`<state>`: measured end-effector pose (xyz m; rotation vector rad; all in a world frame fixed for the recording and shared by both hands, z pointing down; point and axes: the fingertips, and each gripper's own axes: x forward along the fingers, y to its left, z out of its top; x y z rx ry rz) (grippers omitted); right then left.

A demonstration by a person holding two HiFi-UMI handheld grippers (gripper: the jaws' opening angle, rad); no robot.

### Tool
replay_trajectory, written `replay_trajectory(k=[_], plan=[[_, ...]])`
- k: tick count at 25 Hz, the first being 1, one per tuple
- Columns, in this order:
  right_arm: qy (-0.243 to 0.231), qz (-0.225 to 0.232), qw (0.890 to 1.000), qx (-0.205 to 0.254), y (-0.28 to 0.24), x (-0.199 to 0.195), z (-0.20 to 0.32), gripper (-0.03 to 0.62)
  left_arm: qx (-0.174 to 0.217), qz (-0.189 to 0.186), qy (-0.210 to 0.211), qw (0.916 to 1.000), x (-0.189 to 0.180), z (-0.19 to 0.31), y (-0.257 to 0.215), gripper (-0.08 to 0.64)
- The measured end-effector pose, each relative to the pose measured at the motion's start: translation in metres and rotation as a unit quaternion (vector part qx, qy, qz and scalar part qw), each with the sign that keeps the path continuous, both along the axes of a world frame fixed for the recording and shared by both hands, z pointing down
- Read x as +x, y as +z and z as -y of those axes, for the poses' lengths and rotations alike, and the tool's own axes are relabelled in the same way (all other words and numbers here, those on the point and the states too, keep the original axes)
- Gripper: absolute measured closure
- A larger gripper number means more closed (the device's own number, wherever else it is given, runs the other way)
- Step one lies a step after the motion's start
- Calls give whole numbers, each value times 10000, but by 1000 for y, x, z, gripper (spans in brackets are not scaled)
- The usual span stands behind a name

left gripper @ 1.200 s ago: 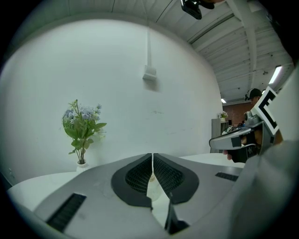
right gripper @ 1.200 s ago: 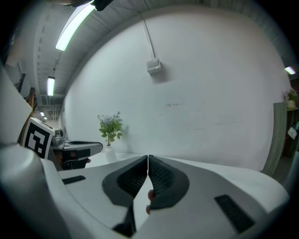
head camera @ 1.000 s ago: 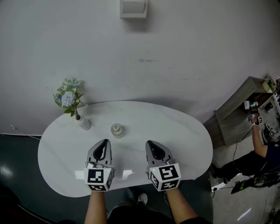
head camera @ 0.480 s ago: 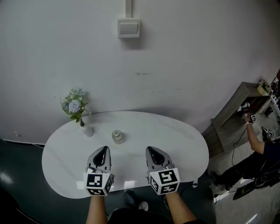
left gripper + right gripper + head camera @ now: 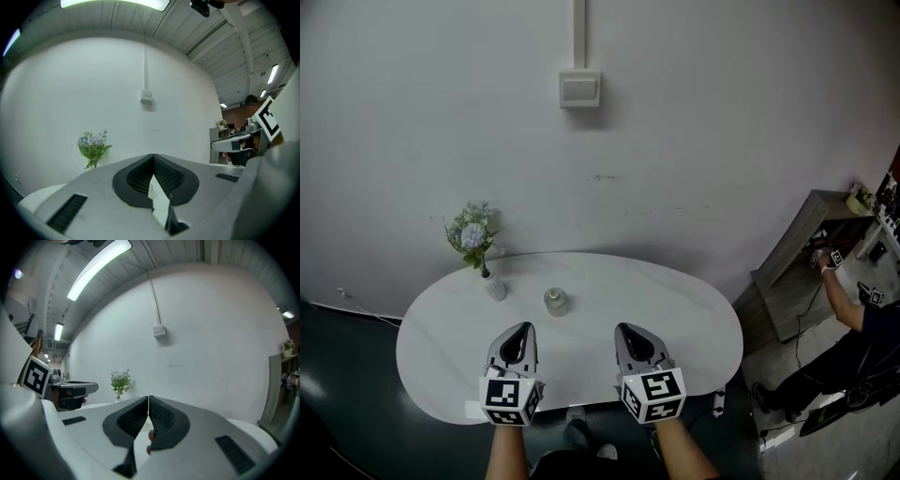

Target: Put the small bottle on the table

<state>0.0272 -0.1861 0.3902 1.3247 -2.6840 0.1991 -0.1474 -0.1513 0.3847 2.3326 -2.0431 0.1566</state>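
1. Both tongs are pressed together and empty. The left gripper [image 5: 522, 329] and right gripper [image 5: 625, 329] hover side by side over the near edge of the white table [image 5: 703, 323]. The left has only just finished closing.
2. The small bottle [image 5: 555, 301] stands upright on the tabletop at 1 o'clock from the left gripper, clear of both tools. A flower vase [image 5: 493, 285] stands at the bottle's 10 o'clock.
3. Within the past second the head view has drawn back. The table now sits lower and smaller in the frame, and the wall switch [image 5: 579, 89] has dropped well into view. The bottle keeps its spot beside the vase.
4. With the bottle standing free and both tools retreating, the placing appears complete, and little seems left beyond pulling away.
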Motion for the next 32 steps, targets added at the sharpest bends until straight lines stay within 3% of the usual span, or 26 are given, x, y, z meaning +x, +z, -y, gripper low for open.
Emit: replay_trajectory(k=[15, 32], plan=[[-86, 16, 9997, 230, -14, 9, -29, 525, 235, 50, -146, 9996, 3, -37, -19, 548], [-109, 10, 9992, 382, -18, 20, -46, 525, 240, 250, -171, 9993, 11, -54, -23, 548]])
